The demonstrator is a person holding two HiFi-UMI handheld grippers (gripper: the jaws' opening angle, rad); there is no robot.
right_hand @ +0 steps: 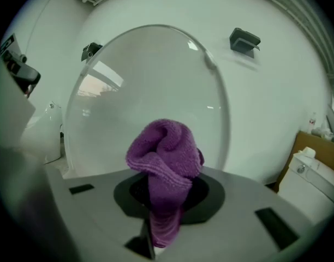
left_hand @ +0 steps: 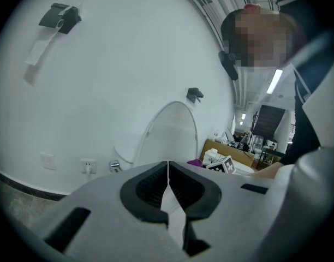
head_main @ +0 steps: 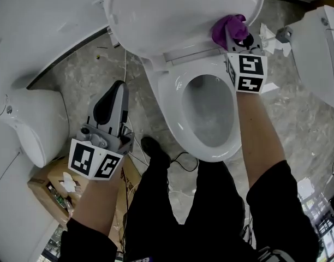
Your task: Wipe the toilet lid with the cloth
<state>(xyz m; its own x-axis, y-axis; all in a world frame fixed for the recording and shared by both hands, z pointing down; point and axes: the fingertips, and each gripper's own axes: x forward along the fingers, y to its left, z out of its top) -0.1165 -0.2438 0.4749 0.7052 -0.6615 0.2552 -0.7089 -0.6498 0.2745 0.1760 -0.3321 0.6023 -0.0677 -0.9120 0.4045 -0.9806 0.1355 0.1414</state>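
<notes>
On the left, the left gripper (head_main: 119, 89) hangs over the floor with its jaws together and nothing between them, well apart from the work. The raised toilet lid (head_main: 172, 10) stands upright above the open bowl (head_main: 208, 119). At the lid's lower right edge, the right gripper (head_main: 239, 40) is clamped on the purple cloth (head_main: 230, 29), which bunches out ahead of its tips; whether it touches the lid is unclear. The pinch looks narrow, so hard rubbing could drag the cloth free into the bowl, or let bare gripper tips scrape the lid.
</notes>
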